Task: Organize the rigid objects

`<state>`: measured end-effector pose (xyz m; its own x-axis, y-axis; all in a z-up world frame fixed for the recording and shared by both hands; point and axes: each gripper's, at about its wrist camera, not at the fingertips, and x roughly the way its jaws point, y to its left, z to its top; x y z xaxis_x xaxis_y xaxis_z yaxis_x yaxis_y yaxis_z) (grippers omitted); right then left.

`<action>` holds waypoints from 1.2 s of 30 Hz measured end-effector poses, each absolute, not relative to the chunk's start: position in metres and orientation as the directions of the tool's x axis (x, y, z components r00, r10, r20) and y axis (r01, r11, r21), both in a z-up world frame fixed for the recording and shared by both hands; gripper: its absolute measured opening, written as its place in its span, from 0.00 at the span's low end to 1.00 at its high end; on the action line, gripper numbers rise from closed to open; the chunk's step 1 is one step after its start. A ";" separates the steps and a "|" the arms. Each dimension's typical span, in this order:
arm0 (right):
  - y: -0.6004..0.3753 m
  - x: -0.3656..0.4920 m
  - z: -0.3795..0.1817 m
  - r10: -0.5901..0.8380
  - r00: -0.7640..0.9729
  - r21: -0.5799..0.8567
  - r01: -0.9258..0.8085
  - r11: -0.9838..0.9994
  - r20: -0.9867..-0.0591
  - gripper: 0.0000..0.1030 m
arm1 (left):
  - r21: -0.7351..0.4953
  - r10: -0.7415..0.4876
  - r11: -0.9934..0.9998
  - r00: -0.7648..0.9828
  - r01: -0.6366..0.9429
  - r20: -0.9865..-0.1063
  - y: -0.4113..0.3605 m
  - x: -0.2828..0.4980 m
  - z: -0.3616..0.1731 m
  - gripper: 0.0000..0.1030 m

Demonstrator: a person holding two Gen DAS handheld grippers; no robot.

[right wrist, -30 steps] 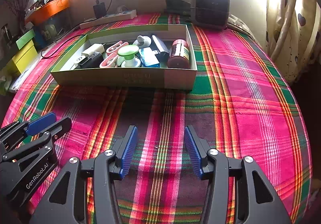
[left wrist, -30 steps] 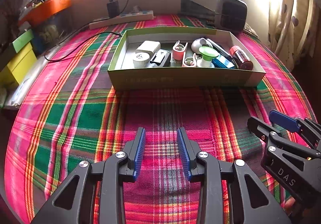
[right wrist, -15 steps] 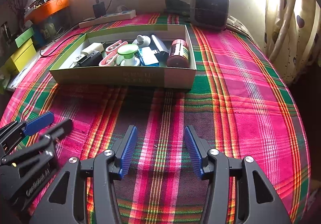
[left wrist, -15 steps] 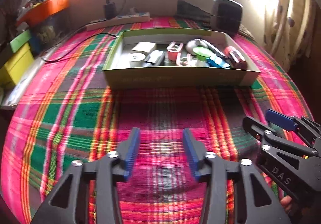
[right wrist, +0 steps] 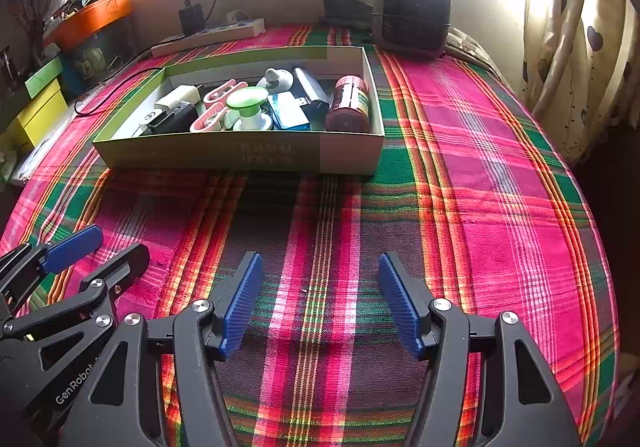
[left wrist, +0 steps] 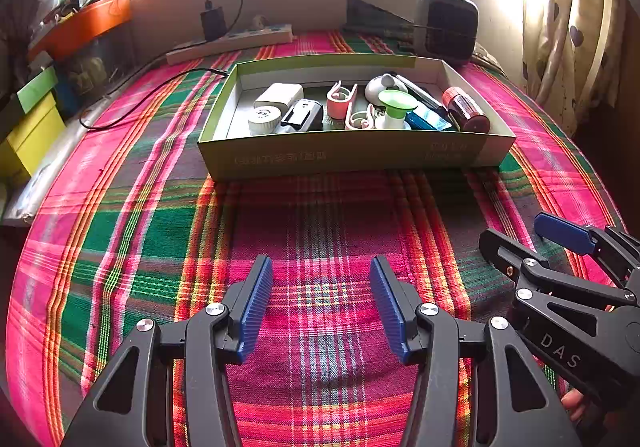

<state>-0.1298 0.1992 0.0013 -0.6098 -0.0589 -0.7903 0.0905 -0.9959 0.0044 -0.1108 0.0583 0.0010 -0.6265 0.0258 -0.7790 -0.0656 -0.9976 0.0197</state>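
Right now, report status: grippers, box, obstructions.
Left gripper and right gripper empty, jaws just opened wide. Green box full of small items, untouched. Plaid cloth bare between grippers and box.

A bed or table, hard to tell which, is covered by a pink, green and orange plaid cloth (left wrist: pixel 320 231). On it rest a shallow green cardboard box (left wrist: pixel 352 155), a white power strip (left wrist: pixel 228 45) at the far edge, a black cable (left wrist: pixel 152 95), and a dark boxy appliance (right wrist: pixel 414 21).
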 end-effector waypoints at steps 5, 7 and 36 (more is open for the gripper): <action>0.199 -0.130 0.001 -0.059 -0.610 0.004 0.091 -0.996 -0.790 0.60 | 0.021 0.025 -0.998 -0.627 -0.066 -0.779 0.059 -0.111 0.001 0.49; 0.199 -0.130 0.001 -0.059 -0.610 0.004 0.091 -0.996 -0.790 0.60 | 0.021 0.025 -0.998 -0.627 -0.066 -0.779 0.059 -0.111 0.001 0.49; 0.198 -0.130 0.001 -0.058 -0.610 0.003 0.090 -0.996 -0.791 0.61 | 0.019 0.026 -0.998 -0.627 -0.065 -0.779 0.059 -0.110 0.001 0.49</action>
<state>-0.1297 0.1985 0.0013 -0.6097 -0.0579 -0.7905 0.0904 -0.9959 0.0033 -0.1104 0.0589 0.0010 -0.6270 0.0260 -0.7786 -0.0653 -0.9977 0.0193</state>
